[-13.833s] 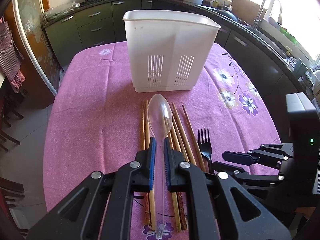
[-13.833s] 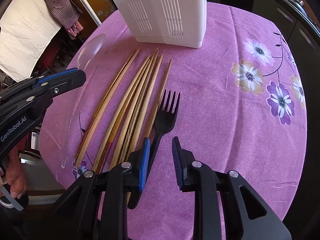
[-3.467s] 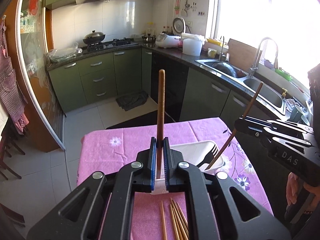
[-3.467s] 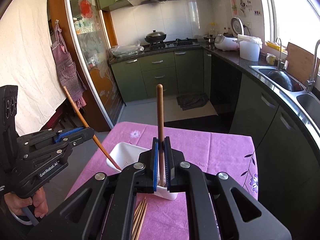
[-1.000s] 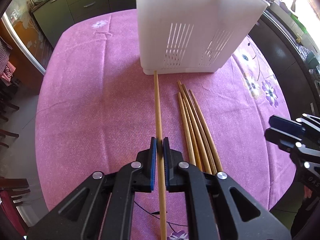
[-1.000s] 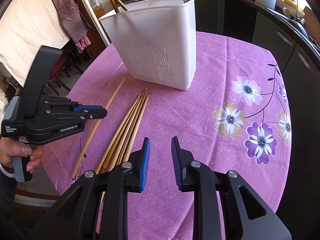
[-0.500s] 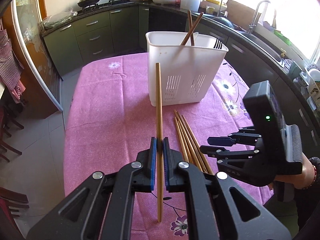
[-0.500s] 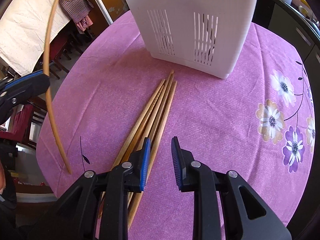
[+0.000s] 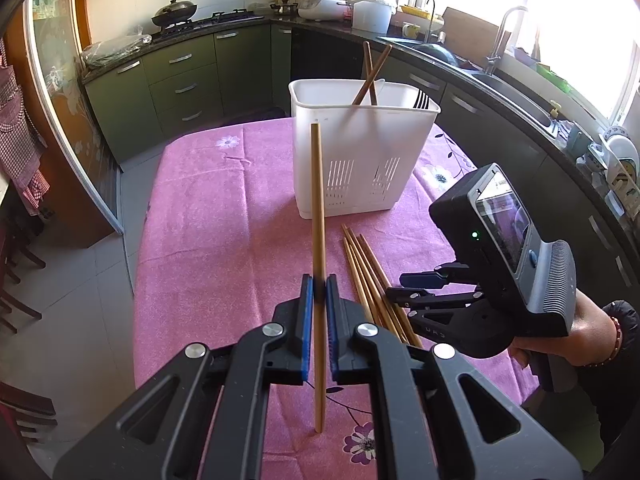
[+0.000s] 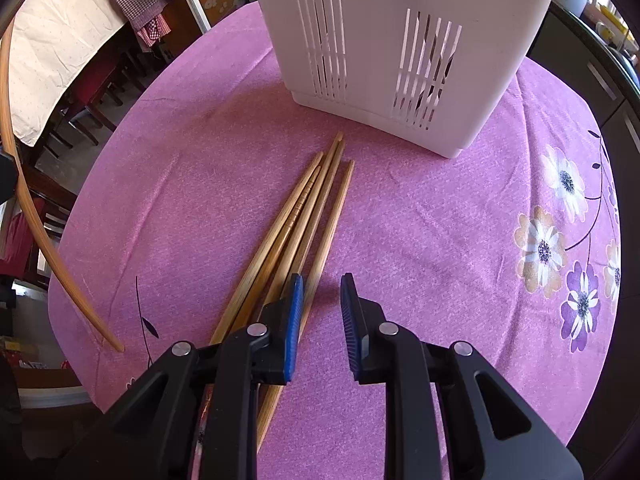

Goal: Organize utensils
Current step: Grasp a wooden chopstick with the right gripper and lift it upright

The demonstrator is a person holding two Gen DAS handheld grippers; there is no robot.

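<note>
Left wrist view: one chopstick [image 9: 318, 216] is clamped between the blue pads [image 9: 306, 320] of the left gripper [image 9: 317, 300], which is clenched on it about two thirds down its length. The stick stands up off the cloth [image 9: 224, 240], its lower end just above a printed flower. Behind it, the white holder [image 9: 360, 160] stands on the table; two chopsticks [image 9: 370, 76] lean crossed inside it, and dark fork tines [image 9: 420, 100] show at its right rim. Just in front of the holder, a loose bundle [image 9: 368, 276] of chopsticks lies flat on the cloth.

Right wrist view: the right gripper [image 10: 320, 312] hangs over the near end of the bundle [image 10: 304, 220], pointing steeply down. Its jaws stand apart and grip nothing; bare cloth shows between the pads, with the outermost stick beside the left pad [image 10: 294, 320]. The held chopstick [image 10: 24, 184] appears as a curved line at the left edge. The holder's slotted wall [image 10: 400, 40] fills the top.

The person's hand [image 9: 560, 340] holds the right gripper's handle. Kitchen counters [image 9: 480, 76] run behind the table.
</note>
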